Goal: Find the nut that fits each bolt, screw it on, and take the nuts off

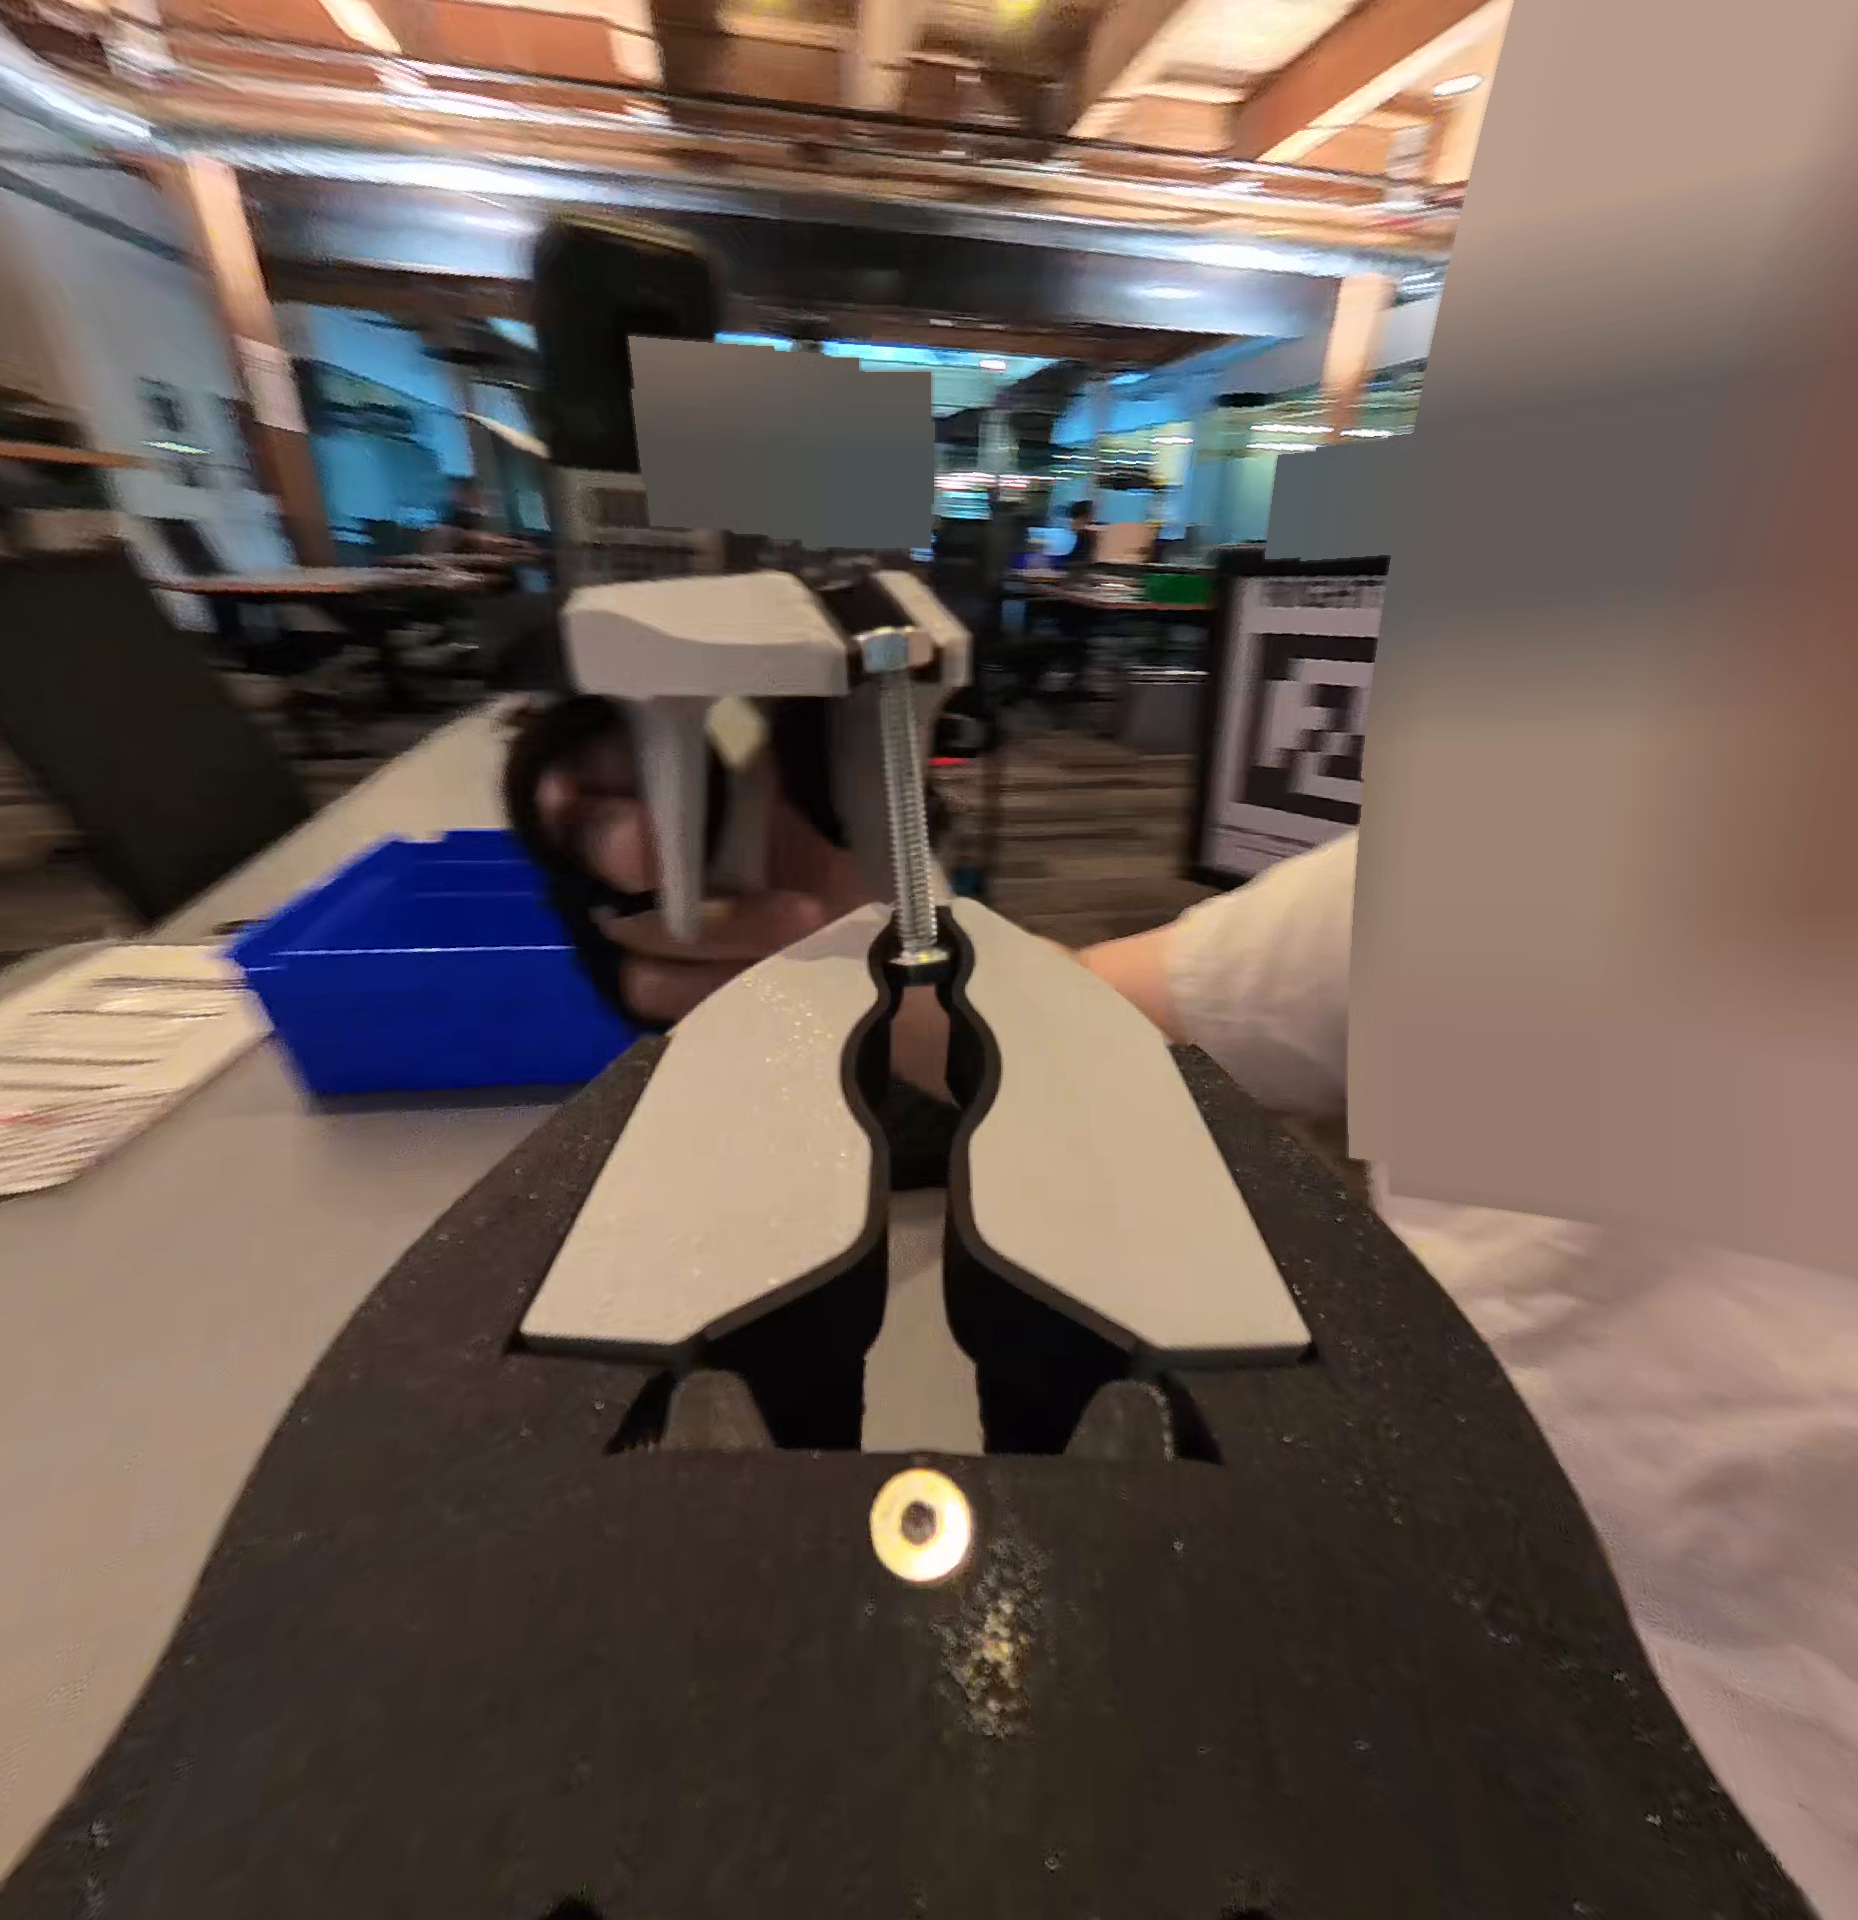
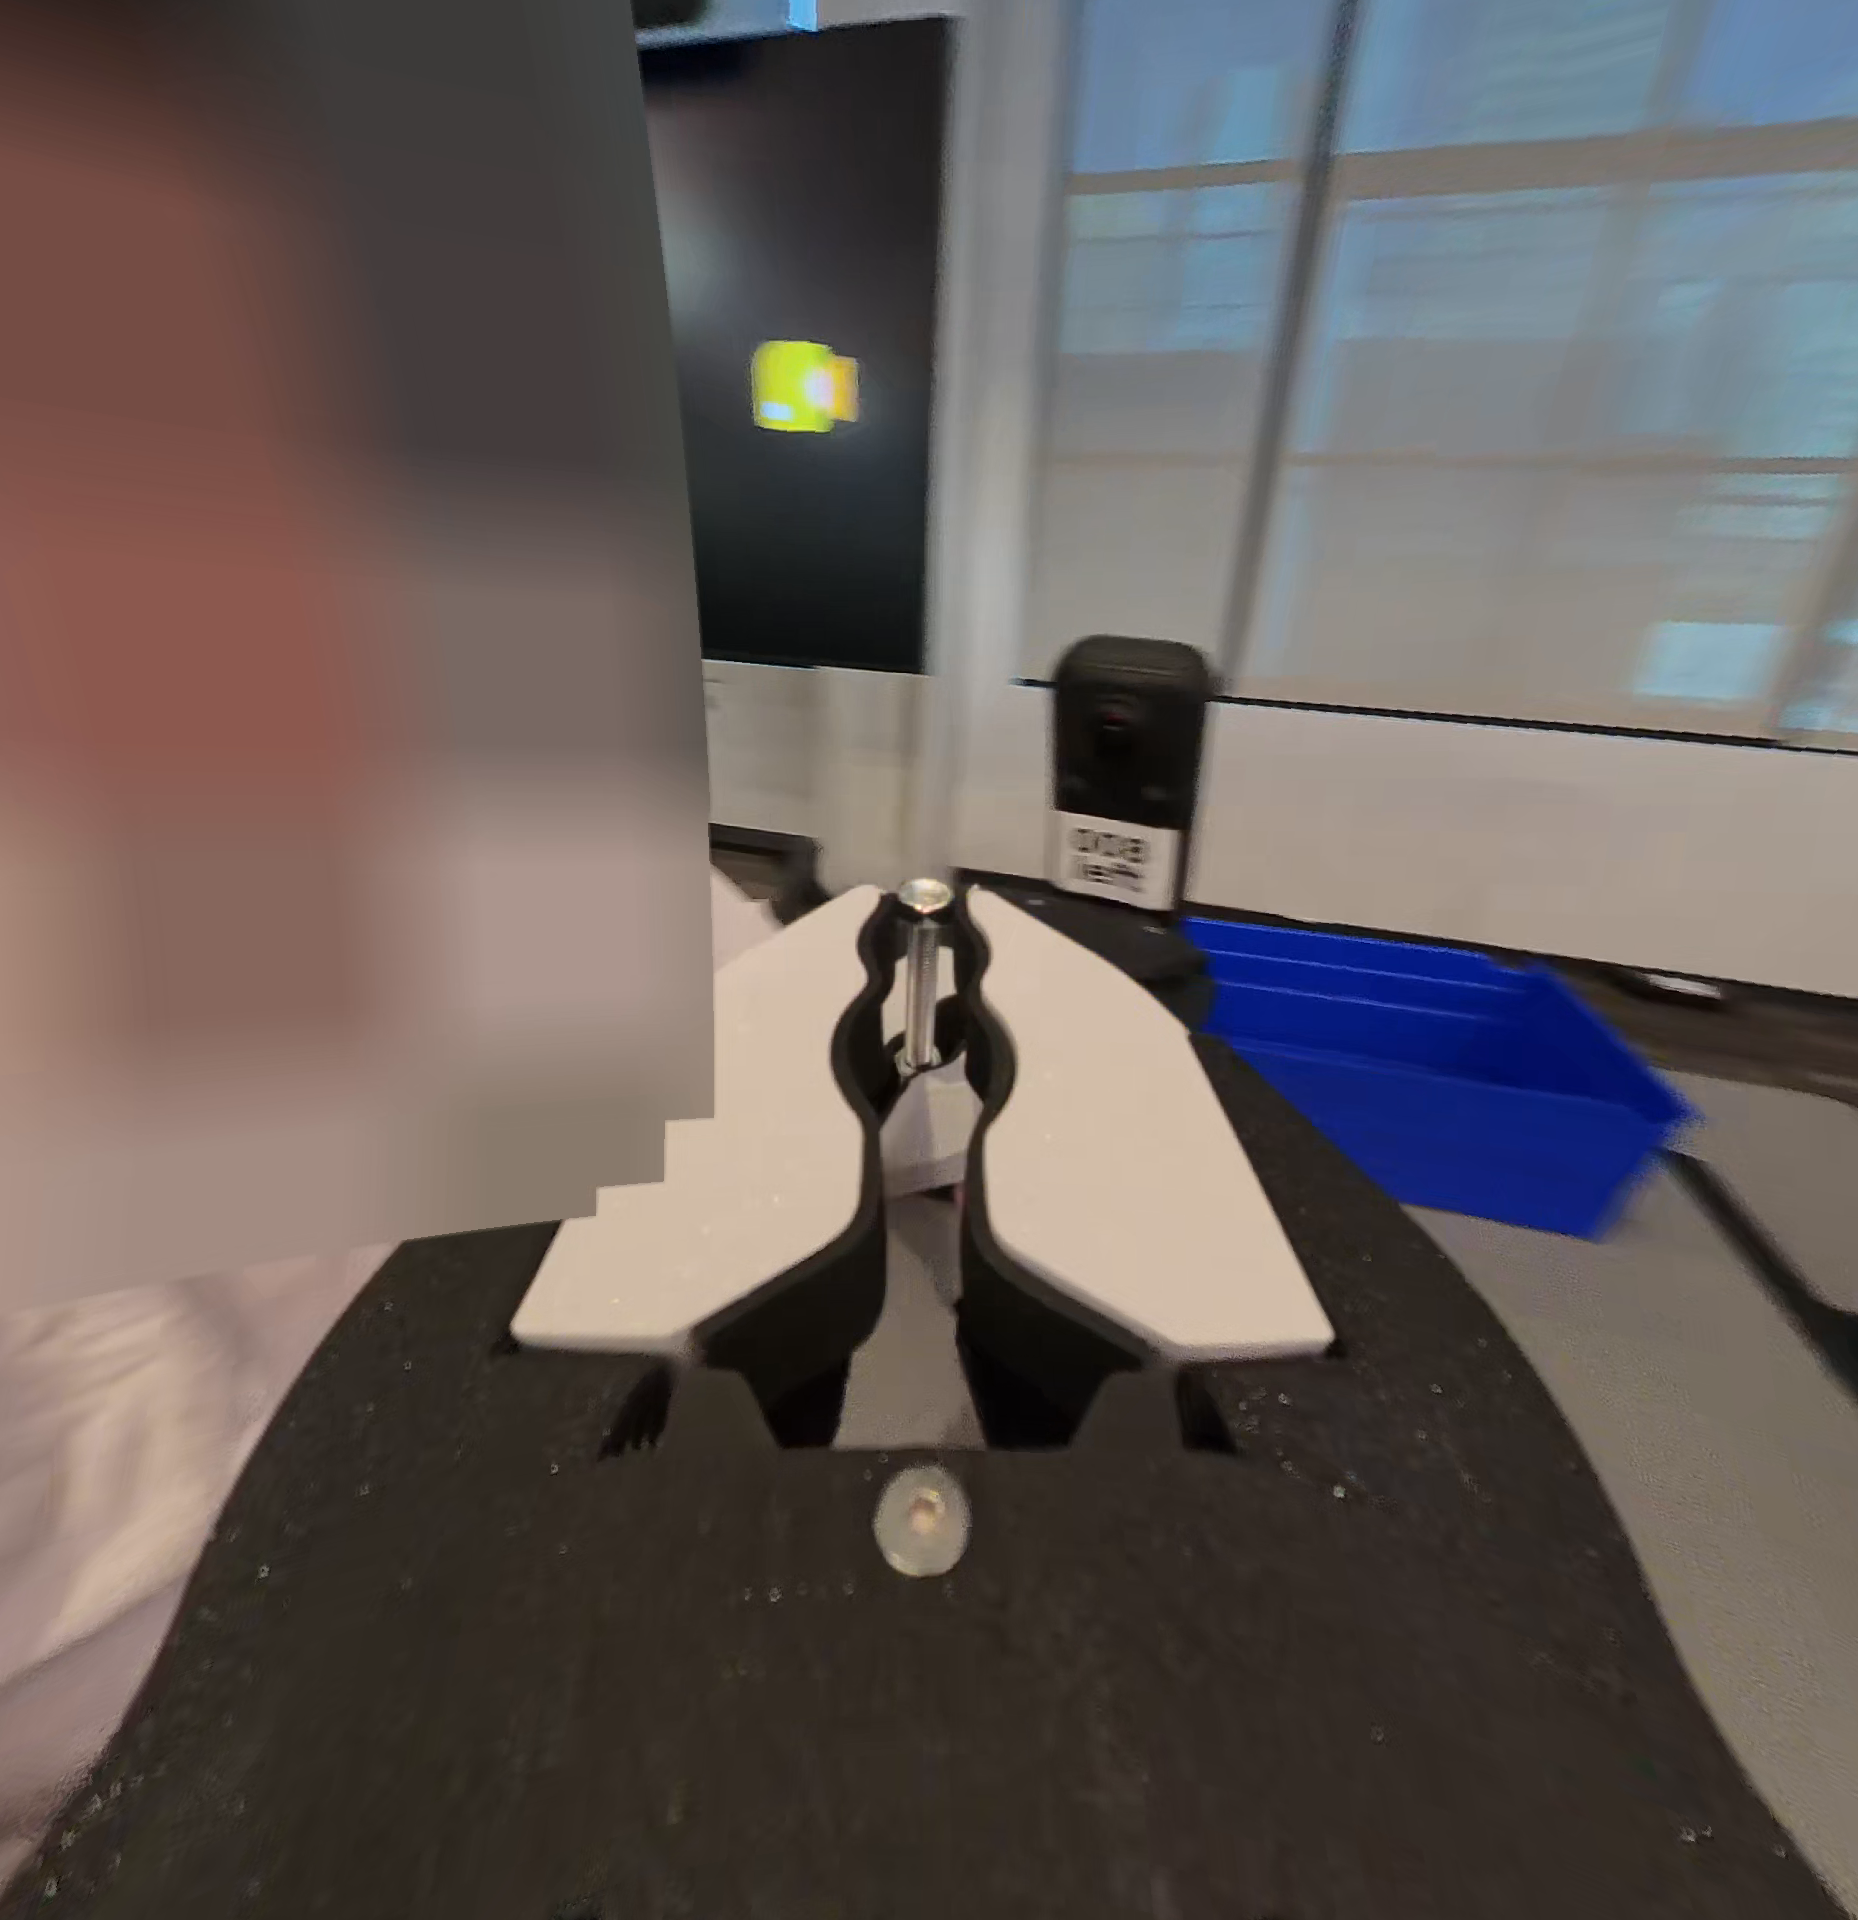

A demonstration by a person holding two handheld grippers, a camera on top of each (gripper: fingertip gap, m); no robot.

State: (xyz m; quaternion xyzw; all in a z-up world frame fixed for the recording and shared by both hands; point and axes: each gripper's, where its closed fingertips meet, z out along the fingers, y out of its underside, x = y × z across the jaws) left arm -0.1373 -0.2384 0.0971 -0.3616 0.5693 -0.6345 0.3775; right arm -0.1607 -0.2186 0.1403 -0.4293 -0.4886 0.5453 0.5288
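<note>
Silver and threaded, the bolt (image 1: 905, 800) stands nearly upright in the air between the two grippers. In the left wrist view, the left gripper (image 1: 917, 961) is clenched on a small nut (image 1: 919, 958) at the lower end of the bolt, right at the fingertips. The right gripper (image 1: 883, 649) shows farther off in this view, turned sideways, and it grips the hex head of the bolt at the top end. In the right wrist view, the same bolt (image 2: 920, 987) lies along the gap of the closed white fingers (image 2: 1091, 1143), with its head at the tips. A blue bin (image 1: 426, 966) rests on the grey table (image 1: 177, 1299) behind, to the left, and some printed paper (image 1: 83, 1060) lies beside it. The person's light sleeve (image 1: 1257, 997) is at the right.
</note>
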